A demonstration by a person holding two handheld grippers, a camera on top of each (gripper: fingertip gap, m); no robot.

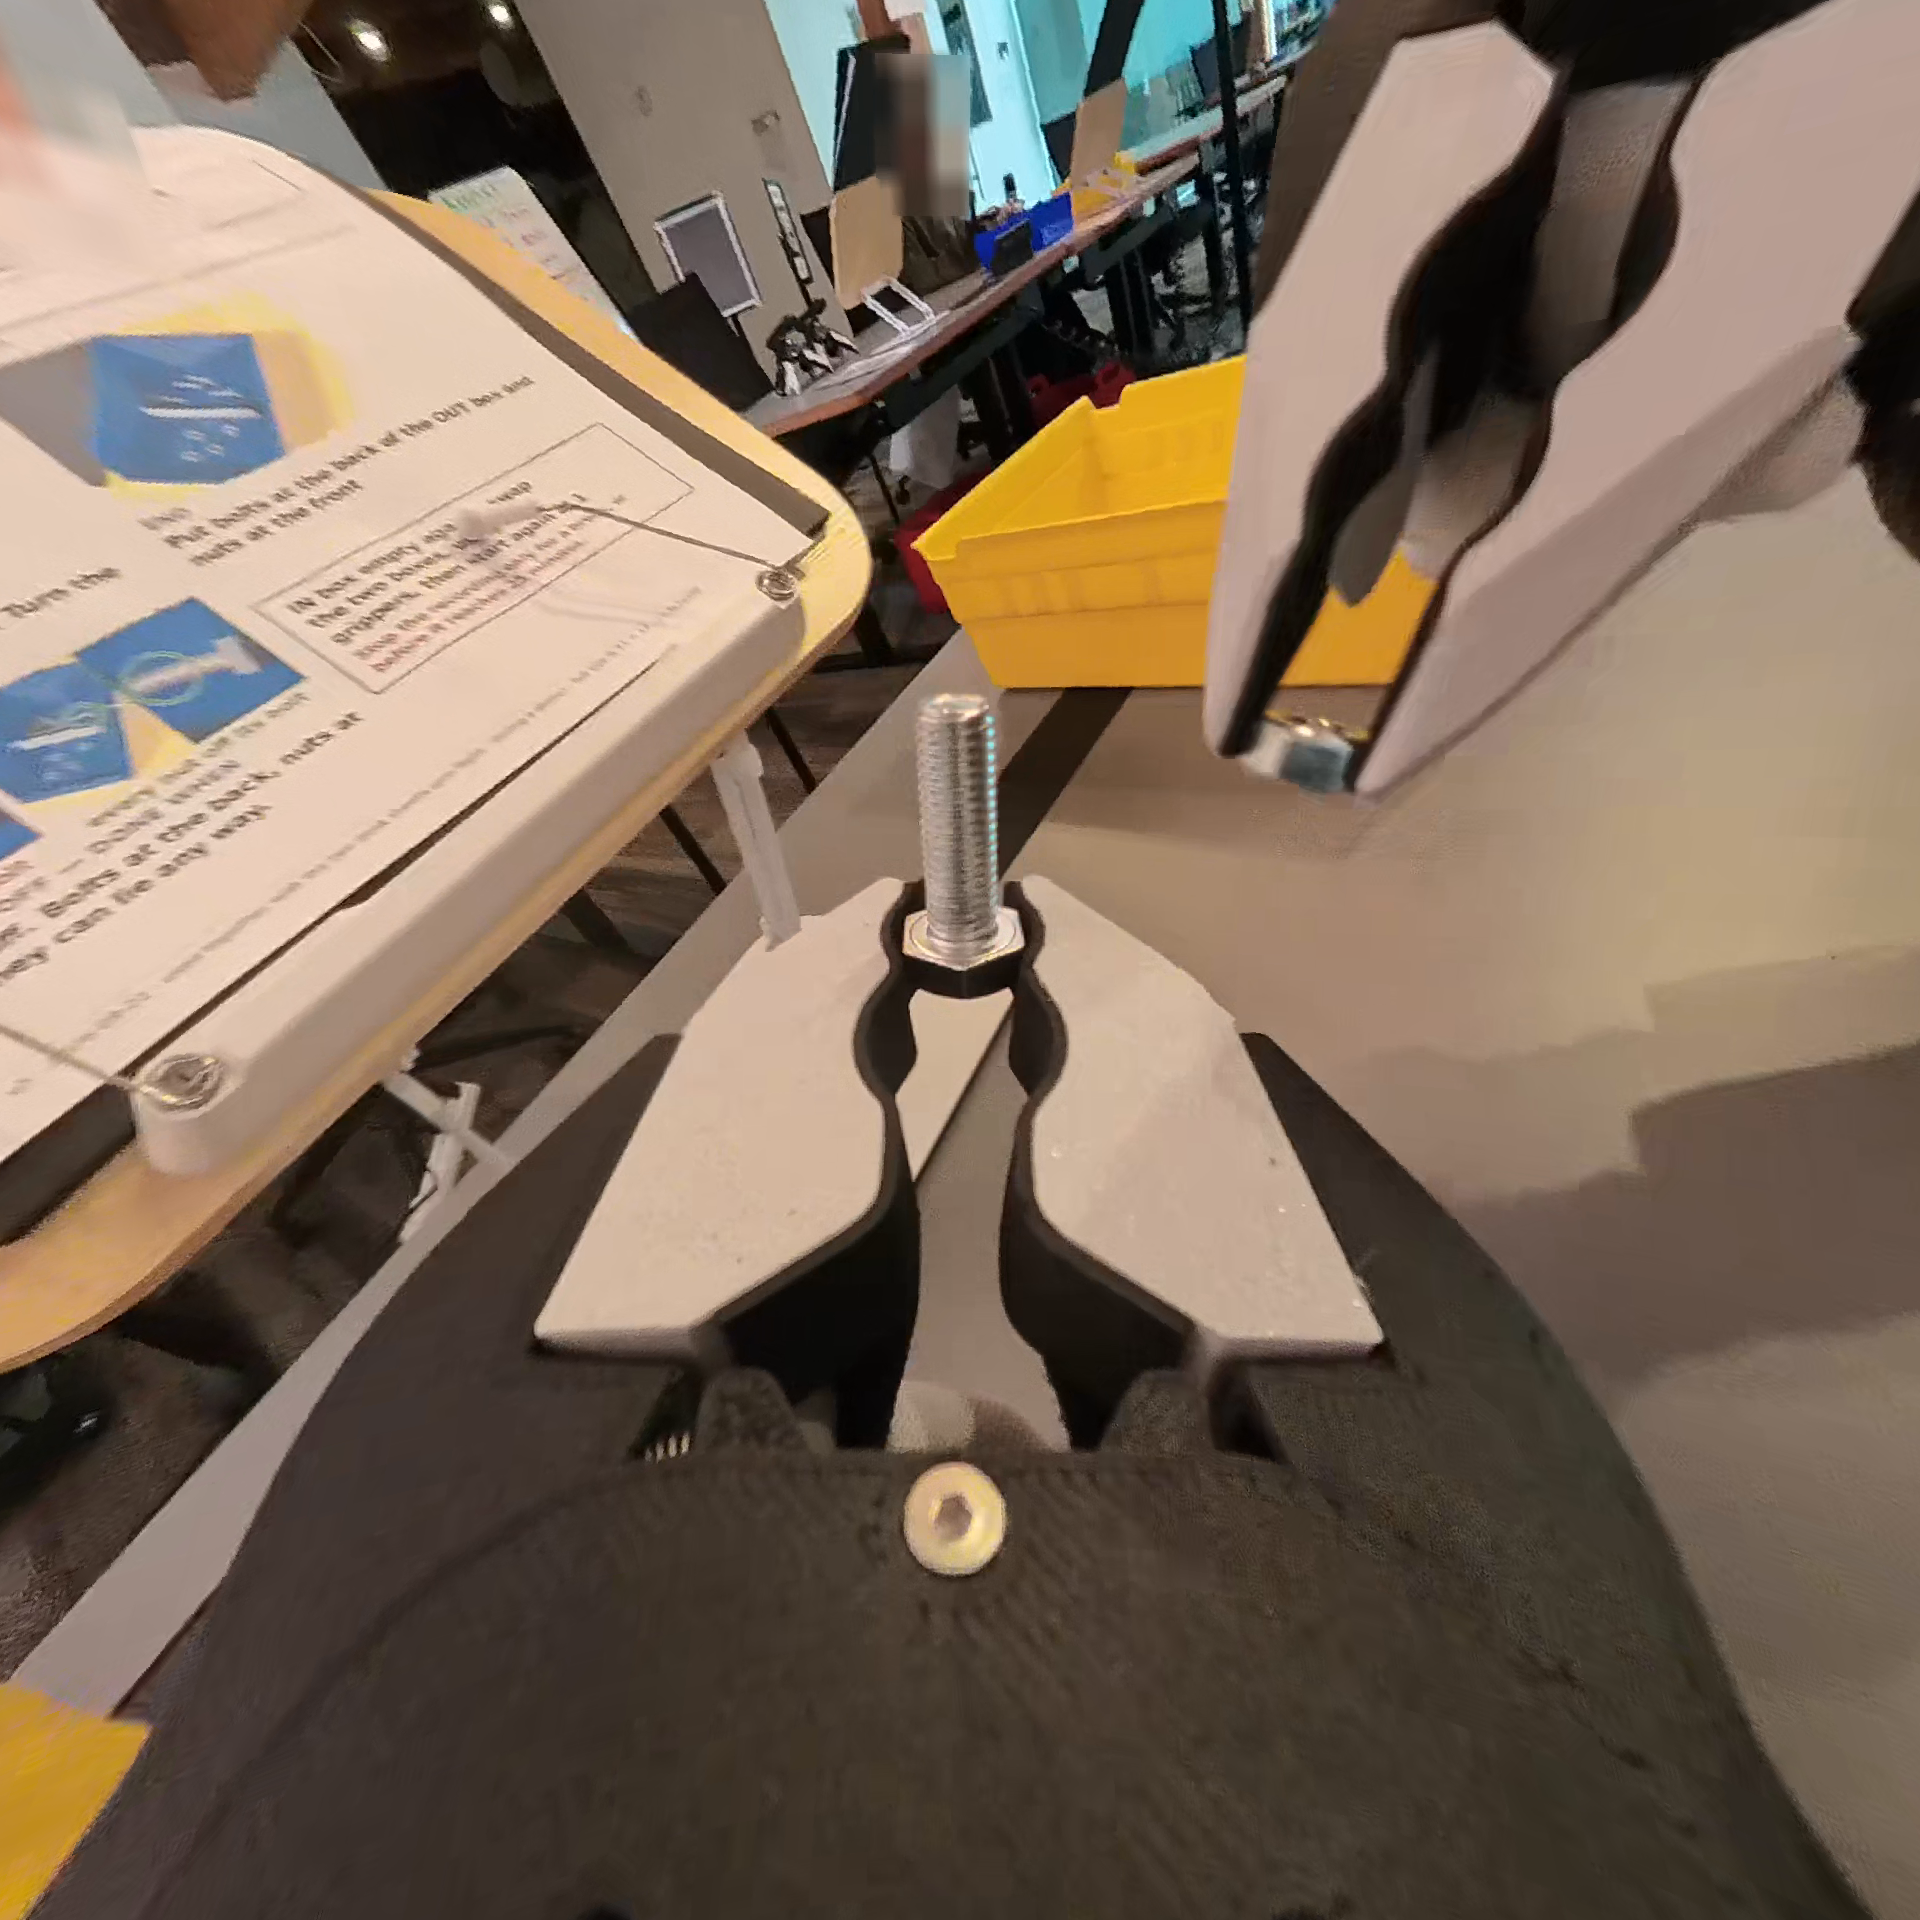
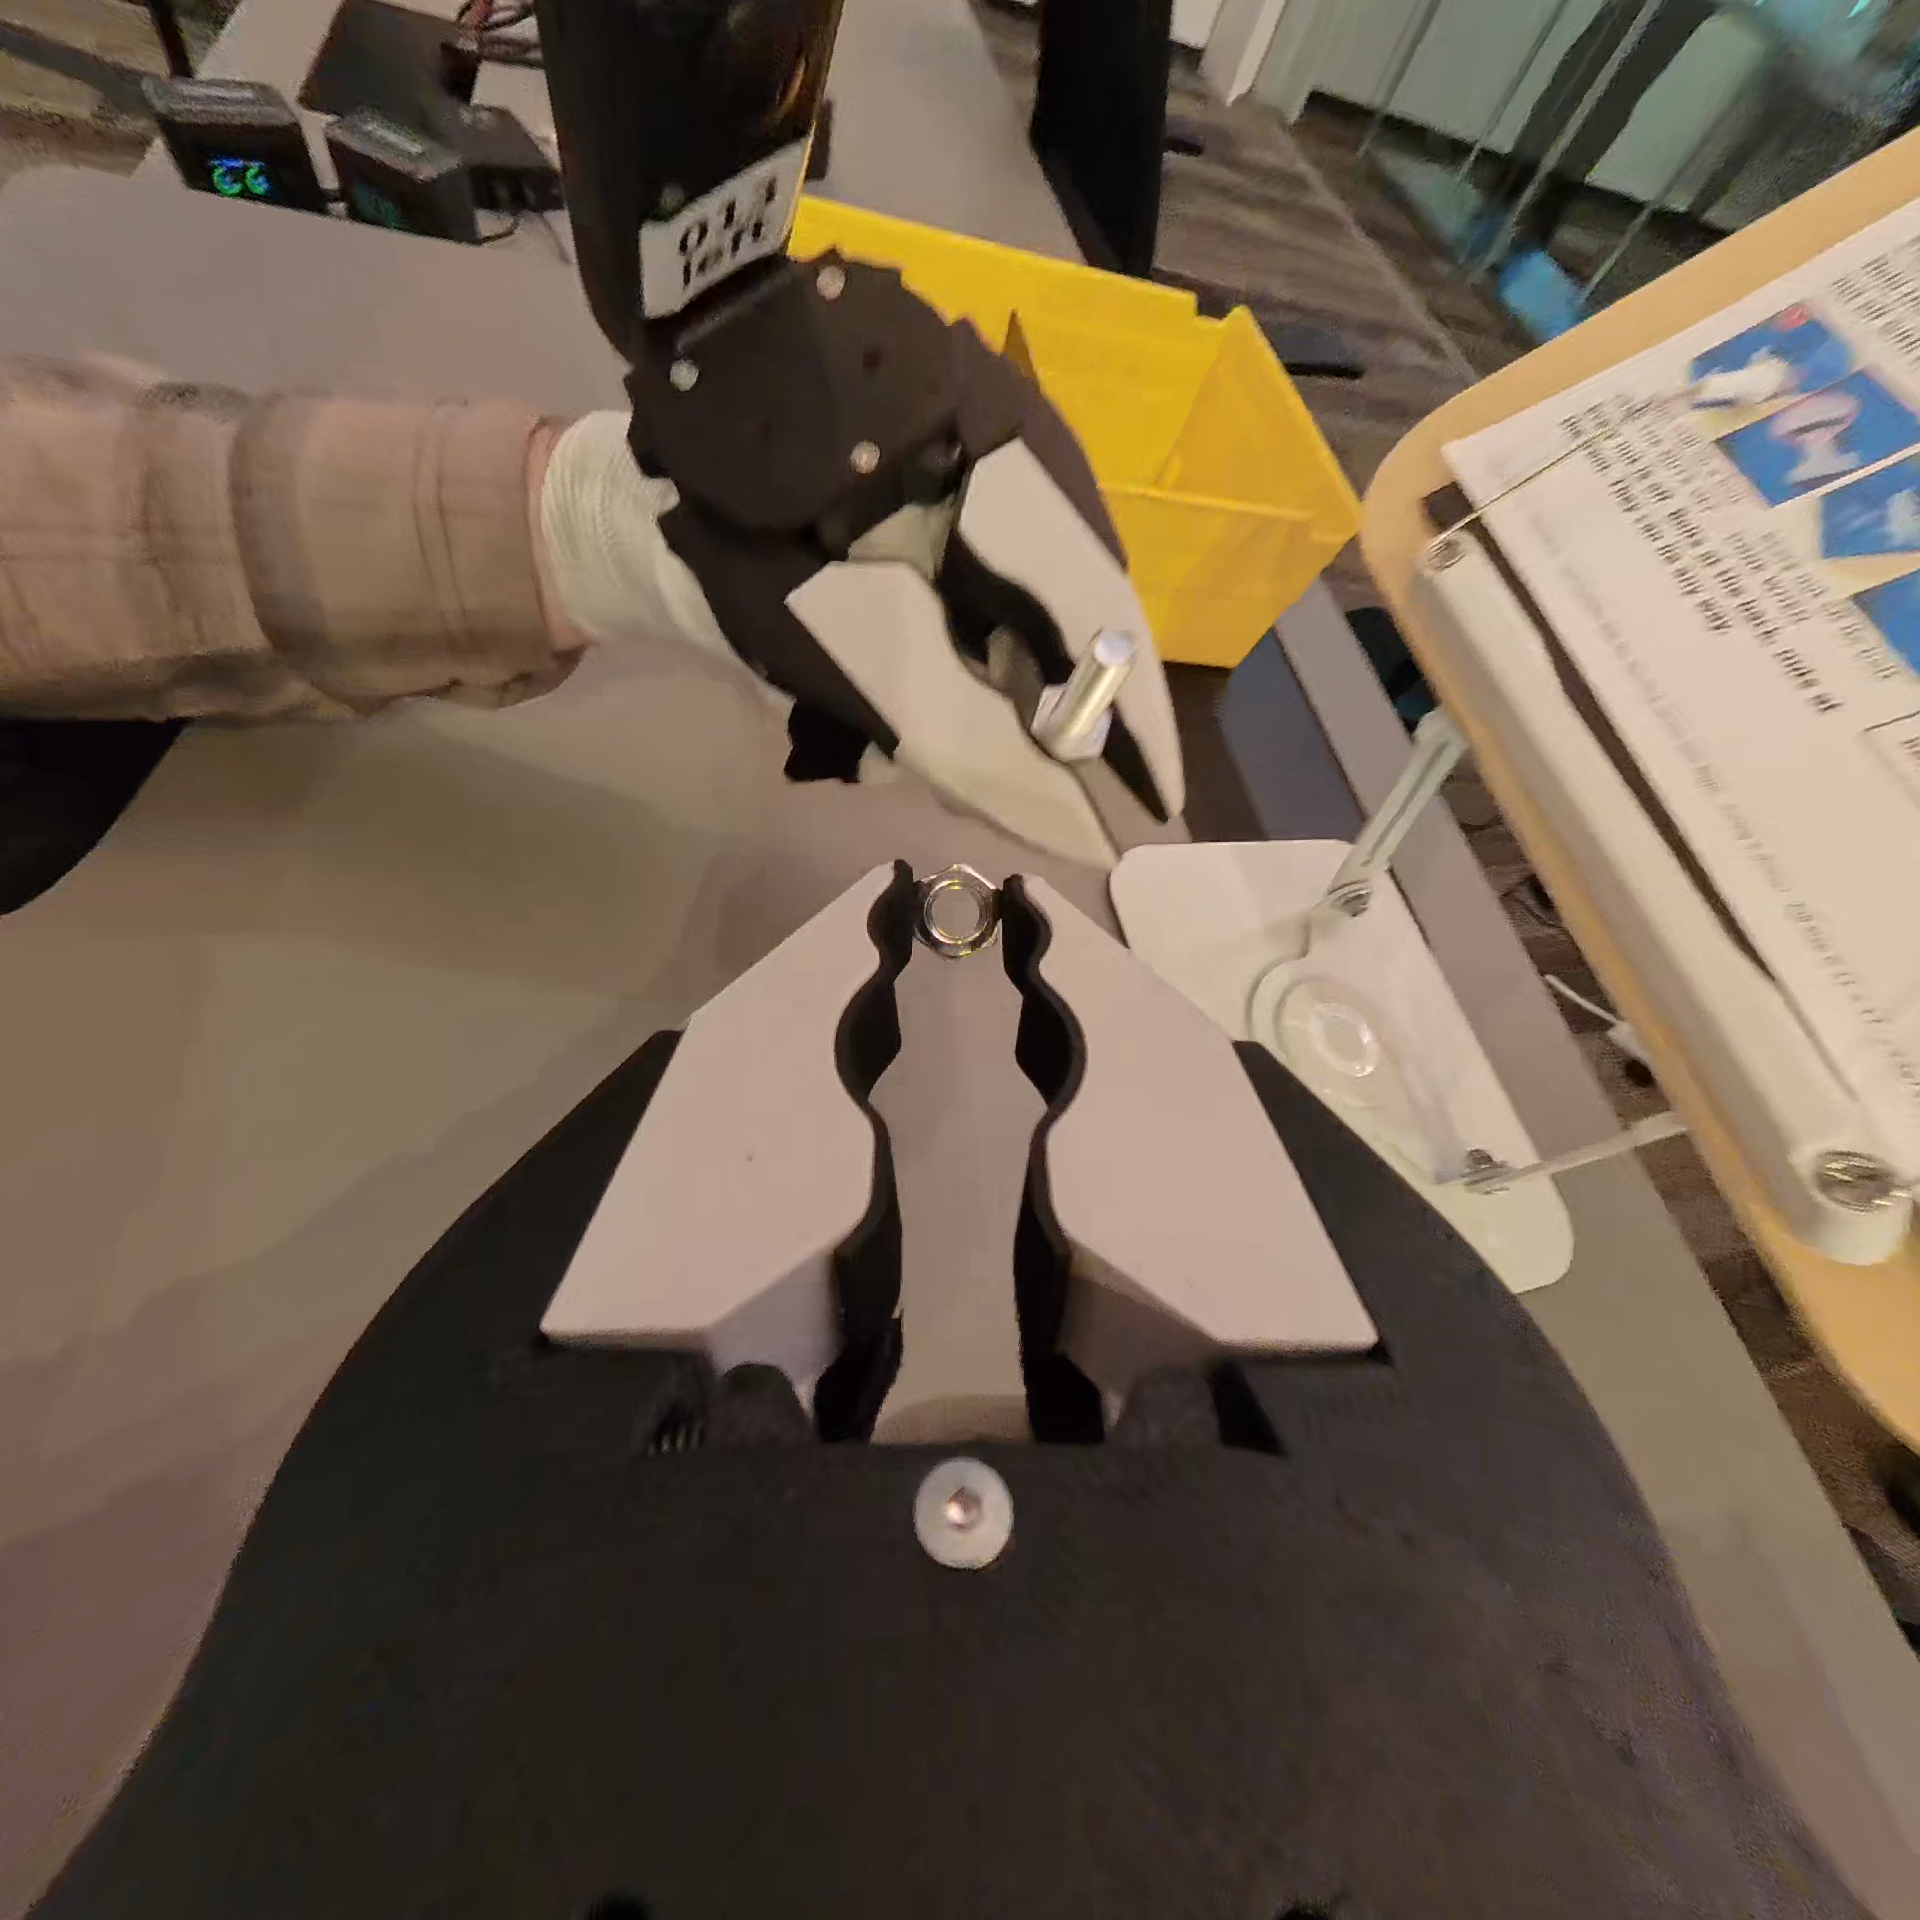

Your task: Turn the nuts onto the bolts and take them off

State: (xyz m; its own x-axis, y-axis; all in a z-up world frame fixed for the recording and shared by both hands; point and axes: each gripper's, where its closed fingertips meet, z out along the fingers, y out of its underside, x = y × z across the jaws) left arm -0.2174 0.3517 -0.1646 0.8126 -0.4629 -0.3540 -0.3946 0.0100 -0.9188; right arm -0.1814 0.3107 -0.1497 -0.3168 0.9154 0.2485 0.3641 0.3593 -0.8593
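My left gripper (image 1: 958, 935) is shut on the hex head of a silver bolt (image 1: 956, 821), whose threaded shaft points up and away from the camera. My right gripper (image 2: 958, 906) is shut on a silver hex nut (image 2: 958, 920), its hole facing the camera. In the left wrist view the right gripper (image 1: 1304, 764) hangs at the upper right with the nut (image 1: 1299, 758) at its tips, apart from the bolt's tip. In the right wrist view the left gripper (image 2: 1091, 717), held by a gloved hand (image 2: 613, 540), shows with the bolt (image 2: 1086, 691) beyond the nut.
A yellow bin (image 1: 1101, 551) stands at the table's far edge; it also shows in the right wrist view (image 2: 1174, 447). An instruction sheet on a tan board (image 1: 312, 582) stands on a white stand (image 2: 1340, 1049) beside the grey table (image 1: 1455, 987). Black devices (image 2: 312, 156) sit far left. Left tips to right tips: about 6 cm.
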